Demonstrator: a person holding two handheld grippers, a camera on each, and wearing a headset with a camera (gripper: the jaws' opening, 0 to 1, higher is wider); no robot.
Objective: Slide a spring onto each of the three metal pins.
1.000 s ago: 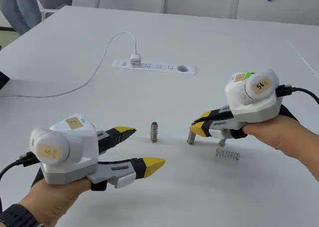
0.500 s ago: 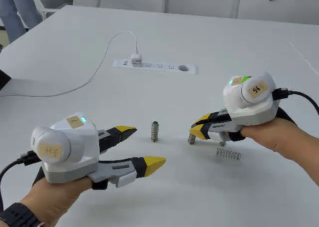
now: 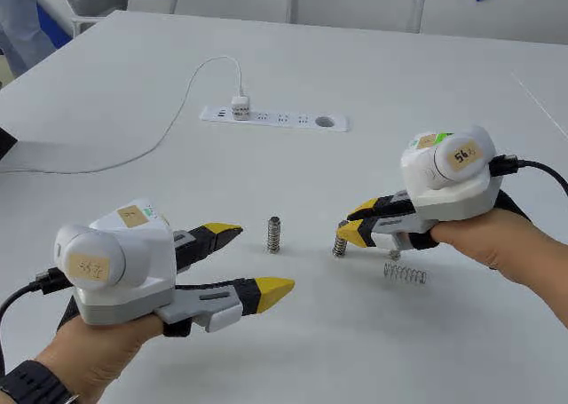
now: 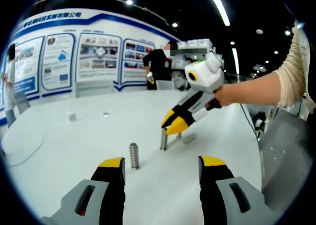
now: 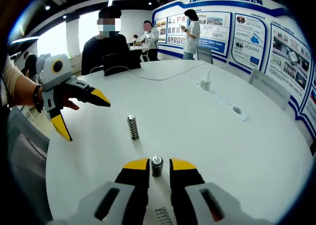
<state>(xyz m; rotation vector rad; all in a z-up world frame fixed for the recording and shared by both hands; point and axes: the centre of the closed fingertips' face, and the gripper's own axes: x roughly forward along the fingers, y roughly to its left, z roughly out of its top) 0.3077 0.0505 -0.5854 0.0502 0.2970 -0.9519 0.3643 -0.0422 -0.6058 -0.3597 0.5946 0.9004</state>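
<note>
Lying on the desk (image 3: 355,351) just beside the right gripper (image 3: 344,225), whose narrow jaws are flanking a spring-clad pin (image 5: 157,165), the loose spring (image 3: 405,273) is looking light, squashy and prone to rolling, so a gentle mid-coil pinch seems best; the left gripper (image 3: 264,260) is hovering with jaws gaping wide.

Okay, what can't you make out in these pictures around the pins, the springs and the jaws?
Third pin: head view, mostly hidden beneath the right gripper; spring on it or not, cannot tell.
Middle pin: right gripper view, jaws flank it closely; contact unclear.
Loose spring: right gripper view, cut off at the bottom between the jaws.
</note>
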